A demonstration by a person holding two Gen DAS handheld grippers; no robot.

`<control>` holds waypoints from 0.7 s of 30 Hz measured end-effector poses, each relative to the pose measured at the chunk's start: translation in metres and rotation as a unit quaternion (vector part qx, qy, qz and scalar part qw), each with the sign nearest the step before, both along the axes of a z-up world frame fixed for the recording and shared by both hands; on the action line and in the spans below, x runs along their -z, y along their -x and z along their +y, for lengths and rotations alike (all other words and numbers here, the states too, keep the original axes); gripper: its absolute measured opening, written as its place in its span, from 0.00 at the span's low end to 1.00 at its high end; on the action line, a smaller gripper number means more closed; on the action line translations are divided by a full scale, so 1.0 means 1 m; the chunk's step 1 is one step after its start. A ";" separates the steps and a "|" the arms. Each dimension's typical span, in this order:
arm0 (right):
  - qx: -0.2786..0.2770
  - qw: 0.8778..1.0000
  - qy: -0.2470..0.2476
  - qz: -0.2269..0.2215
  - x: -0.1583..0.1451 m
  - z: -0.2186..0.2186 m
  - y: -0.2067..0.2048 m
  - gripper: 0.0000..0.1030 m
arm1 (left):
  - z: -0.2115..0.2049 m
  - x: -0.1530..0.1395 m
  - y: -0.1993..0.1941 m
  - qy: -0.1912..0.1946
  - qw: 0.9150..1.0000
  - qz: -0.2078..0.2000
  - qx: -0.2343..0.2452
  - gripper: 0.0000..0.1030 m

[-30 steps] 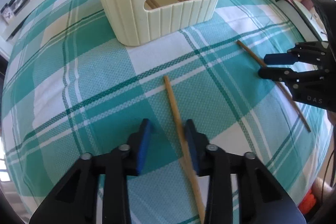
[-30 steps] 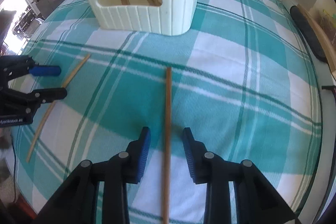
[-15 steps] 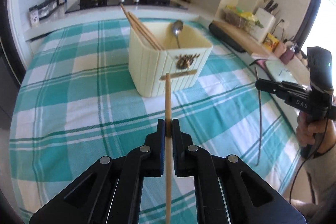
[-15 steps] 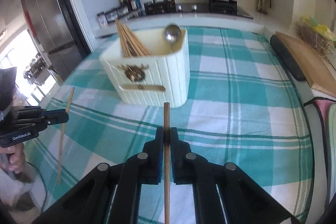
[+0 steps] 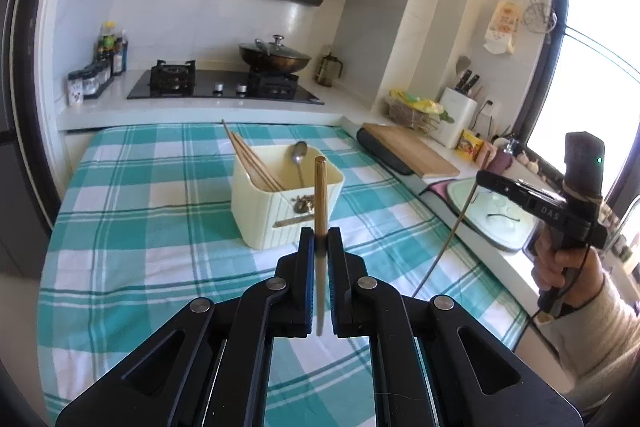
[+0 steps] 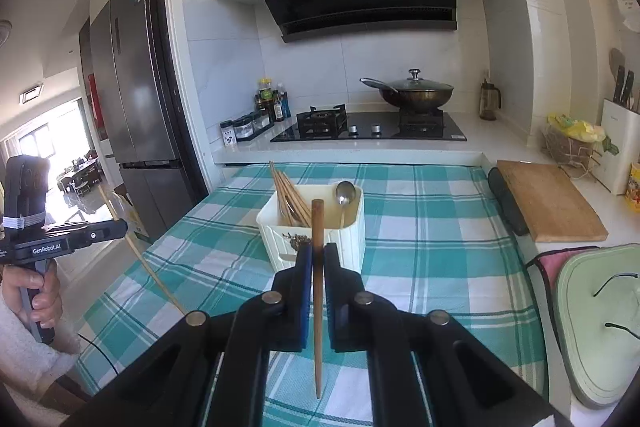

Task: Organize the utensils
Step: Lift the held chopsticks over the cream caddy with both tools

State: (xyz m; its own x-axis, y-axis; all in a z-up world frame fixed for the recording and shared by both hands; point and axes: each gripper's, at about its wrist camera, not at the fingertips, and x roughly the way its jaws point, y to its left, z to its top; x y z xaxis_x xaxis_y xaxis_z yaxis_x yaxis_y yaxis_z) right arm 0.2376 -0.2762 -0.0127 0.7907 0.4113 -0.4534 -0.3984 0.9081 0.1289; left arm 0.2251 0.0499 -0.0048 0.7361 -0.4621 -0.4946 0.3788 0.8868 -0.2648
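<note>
Left gripper point(image 5: 320, 233) and right gripper point(image 6: 318, 251) each clamp one chopstick point(image 5: 320, 195) point(image 6: 317, 227) near mid-length, lifted clear of the checked tablecloth point(image 5: 132, 227), tips aimed toward the cream utensil holder point(image 5: 276, 215) ahead, presumably for insertion

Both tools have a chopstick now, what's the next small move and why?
Probably carry both forward over the cream holder and tip them in: the left tool and the right tool each clamp a chopstick, and its open top already holds chopsticks.

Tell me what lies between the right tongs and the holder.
Only bare checked cloth, seen in the right wrist view; the tongs grip a chopstick short of the holder.
</note>
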 end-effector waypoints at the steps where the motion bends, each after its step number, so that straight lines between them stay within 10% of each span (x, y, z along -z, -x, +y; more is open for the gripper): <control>1: -0.001 1.000 -0.004 -0.004 -0.002 0.000 0.000 0.06 | 0.000 -0.002 0.002 -0.001 1.000 -0.002 0.000 0.04; 14: 0.024 1.000 0.017 -0.003 0.004 -0.002 -0.011 0.06 | 0.008 0.001 0.003 -0.002 1.000 0.004 -0.016 0.04; 21: 0.025 0.999 0.015 -0.041 -0.034 0.001 -0.035 0.06 | 0.021 -0.075 -0.009 0.015 0.995 -0.087 -0.040 0.04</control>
